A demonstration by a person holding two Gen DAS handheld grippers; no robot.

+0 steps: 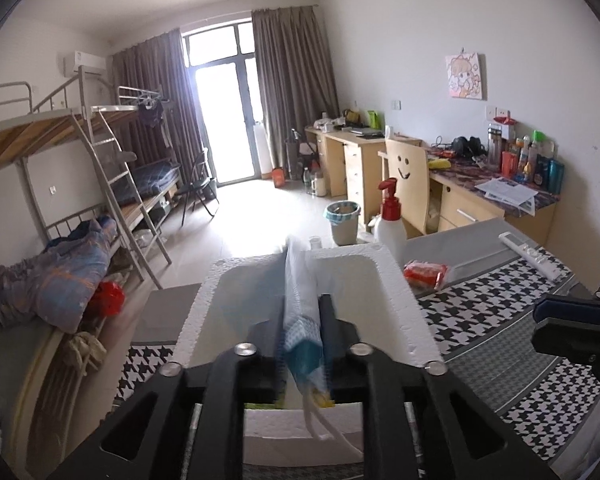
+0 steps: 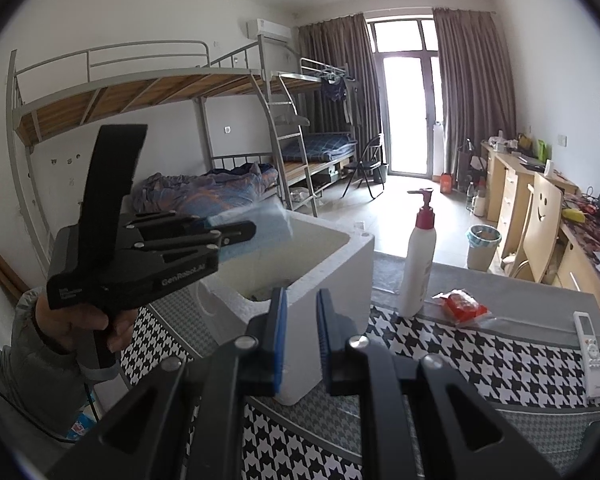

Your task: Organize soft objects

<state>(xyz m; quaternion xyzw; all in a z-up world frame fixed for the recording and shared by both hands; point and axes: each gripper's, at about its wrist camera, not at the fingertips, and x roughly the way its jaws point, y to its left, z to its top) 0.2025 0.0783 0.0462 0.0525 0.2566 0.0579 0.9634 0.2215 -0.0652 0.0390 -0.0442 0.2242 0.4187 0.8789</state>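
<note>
A soft blue-and-white packet (image 1: 300,320) hangs blurred between the fingers of my left gripper (image 1: 302,300), over the hollow of a white foam box (image 1: 396,280). The jaws stand a little apart and the pads do not seem to press on the packet. In the right wrist view the left gripper (image 2: 252,232), held by a hand, reaches over the foam box (image 2: 340,248) with the packet (image 2: 260,224) at its tips. My right gripper (image 2: 302,296) hovers at the box's near corner, jaws nearly together, nothing between them. A red soft packet (image 2: 464,306) lies on the cloth to the right.
The box stands on a table with a houndstooth cloth (image 2: 460,360). A white pump bottle (image 2: 418,264) stands right of the box, and a remote control (image 2: 590,344) lies at the far right. Bunk beds line the left wall, with desks, a chair and a bin (image 1: 342,220) on the right.
</note>
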